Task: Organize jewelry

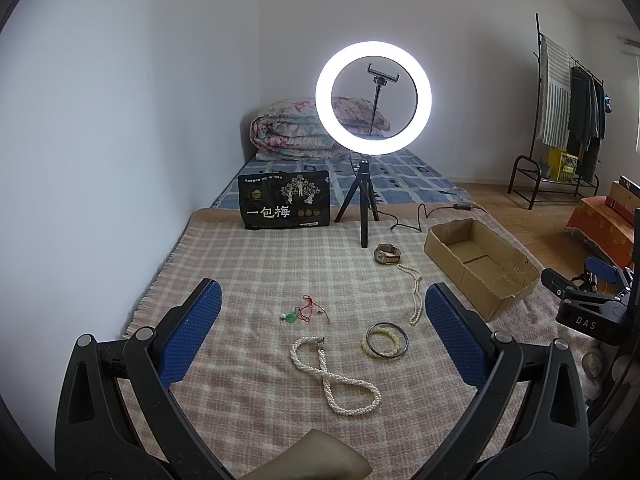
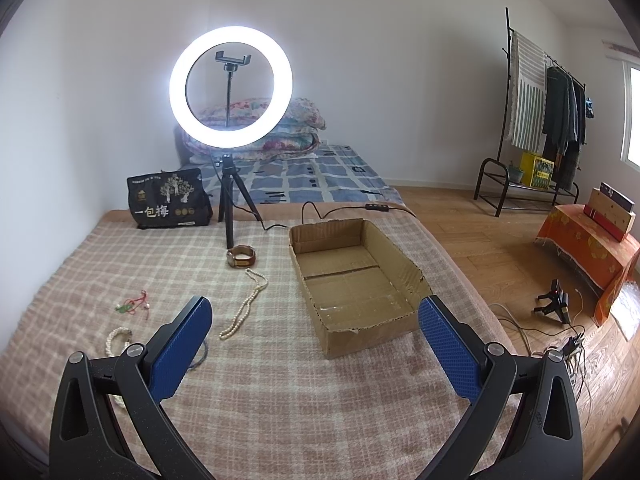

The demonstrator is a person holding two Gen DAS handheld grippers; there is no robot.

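two black plastic grippers: left gripper (image 1: 322, 334) and right gripper (image 2: 316, 346), each with blue textured pads (image 1: 192, 332) on angled fingers, silver pivot screws (image 1: 145, 333), triangular cut-outs in the arms.

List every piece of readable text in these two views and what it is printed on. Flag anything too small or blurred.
"一包梅" — large white characters on the black snack bag standing by the ring light tripod; also legible in the right wrist view.
"DAS" — on the black body of the right claw.
Too small to read: the fine line along the bag's top edge and its gold badges; print on the yellow box under the clothes rack.
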